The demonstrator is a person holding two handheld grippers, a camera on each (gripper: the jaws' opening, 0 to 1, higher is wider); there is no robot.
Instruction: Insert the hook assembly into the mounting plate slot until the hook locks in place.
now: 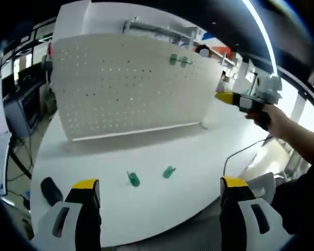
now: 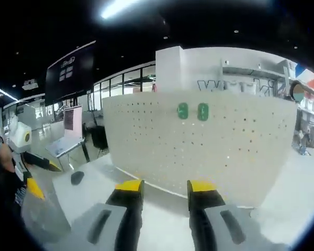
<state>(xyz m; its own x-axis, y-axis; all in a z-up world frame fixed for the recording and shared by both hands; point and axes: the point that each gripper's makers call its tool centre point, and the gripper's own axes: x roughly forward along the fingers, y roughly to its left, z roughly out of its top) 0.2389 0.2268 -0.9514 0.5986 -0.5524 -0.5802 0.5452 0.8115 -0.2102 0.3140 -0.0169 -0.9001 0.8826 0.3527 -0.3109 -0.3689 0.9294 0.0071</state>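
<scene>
2 green hooks [image 1: 150, 175] on white table [image 1: 199, 151], pegboard [image 1: 131, 83] upright, both hand-held grippers empty, jaws apart

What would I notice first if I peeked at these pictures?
Probably the big white pegboard standing on the white table, with two green hooks on the board near its top. Two more green hooks on the table lie in front of it, between the left gripper's open yellow-tipped jaws. The right gripper points at the board, holding nothing.

ceiling: dark, strip light [image 2: 116, 7] | left: windows [image 2: 115, 86] | floor: pale
</scene>
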